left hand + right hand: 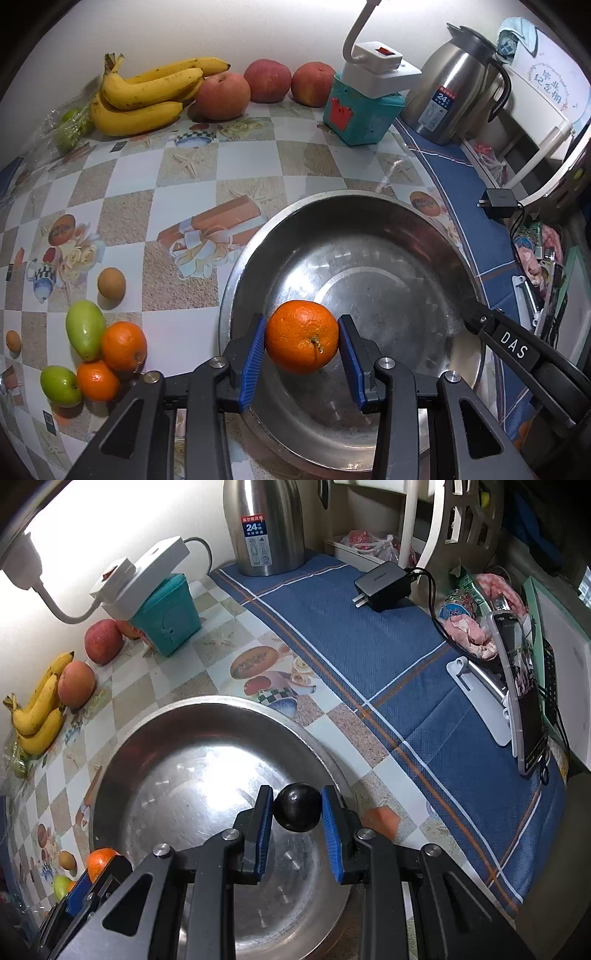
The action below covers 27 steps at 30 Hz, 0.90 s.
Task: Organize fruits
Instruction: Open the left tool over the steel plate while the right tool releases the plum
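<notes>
My left gripper (302, 341) is shut on an orange (302, 337) and holds it over the near left part of a large steel bowl (369, 221). My right gripper (297, 814) is shut on a small dark round fruit (297, 806) over the bowl's right rim (207, 705). The bowl holds nothing else. On the table to the left lie two oranges (123, 345), two green fruits (85, 334) and two small brown fruits (111, 282). Bananas (147, 96) and three apples (221, 95) lie along the back wall.
A teal box (360, 114) with a white power strip (380, 70) on it stands behind the bowl. A steel thermos jug (450, 96) stands on a blue cloth (369, 635). A black charger (384, 585), a phone on a stand (524, 698) and bagged food (469, 627) sit at the right.
</notes>
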### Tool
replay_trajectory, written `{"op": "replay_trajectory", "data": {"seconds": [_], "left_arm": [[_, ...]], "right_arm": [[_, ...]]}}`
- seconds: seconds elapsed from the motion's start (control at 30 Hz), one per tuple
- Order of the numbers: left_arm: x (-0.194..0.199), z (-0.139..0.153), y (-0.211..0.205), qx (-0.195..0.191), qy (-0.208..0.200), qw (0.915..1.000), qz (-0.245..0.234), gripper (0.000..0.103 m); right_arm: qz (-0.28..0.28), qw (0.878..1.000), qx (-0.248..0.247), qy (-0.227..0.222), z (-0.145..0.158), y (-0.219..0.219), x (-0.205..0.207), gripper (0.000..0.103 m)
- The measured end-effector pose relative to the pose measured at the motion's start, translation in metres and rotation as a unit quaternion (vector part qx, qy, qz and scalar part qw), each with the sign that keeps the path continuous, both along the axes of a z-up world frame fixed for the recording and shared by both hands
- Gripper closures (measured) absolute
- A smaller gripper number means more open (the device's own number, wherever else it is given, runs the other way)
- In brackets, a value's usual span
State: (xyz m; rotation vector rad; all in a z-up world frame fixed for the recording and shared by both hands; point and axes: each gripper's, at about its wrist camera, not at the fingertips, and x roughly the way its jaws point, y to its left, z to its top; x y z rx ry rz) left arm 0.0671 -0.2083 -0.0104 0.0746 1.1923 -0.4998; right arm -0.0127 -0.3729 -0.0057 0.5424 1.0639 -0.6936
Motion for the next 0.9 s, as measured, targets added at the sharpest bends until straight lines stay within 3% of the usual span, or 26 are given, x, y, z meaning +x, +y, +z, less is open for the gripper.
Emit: {"op": "replay_trajectory", "data": {"seconds": [0.3,0.43,0.67,0.9], "left_arm": [[0.0,-0.003,-0.001,0.004,0.002,1.0,0.003,0.059],[0.0,0.0,0.0,-0.003,-0.004,1.0,0.004,0.04],[0.002,0.006,0.003,-0.007,-0.007,0.9999,0.012,0.037],[0.004,0.022,0.015,-0.004,-0.019,0.9992,0.035,0.03]], "right_arm": [[0.0,1.0,-0.001,0.011,-0.004,0.001,0.0,0.075],[-0.004,1.0,-0.001,0.018,-0.006,0.0,0.0,0.075],[0.0,1.0,-0.008,0.021,-0.004,0.002,0.001,0.06],[0.011,1.0,-0.008,0.001,0.01,0.007,0.001,0.055]]}}
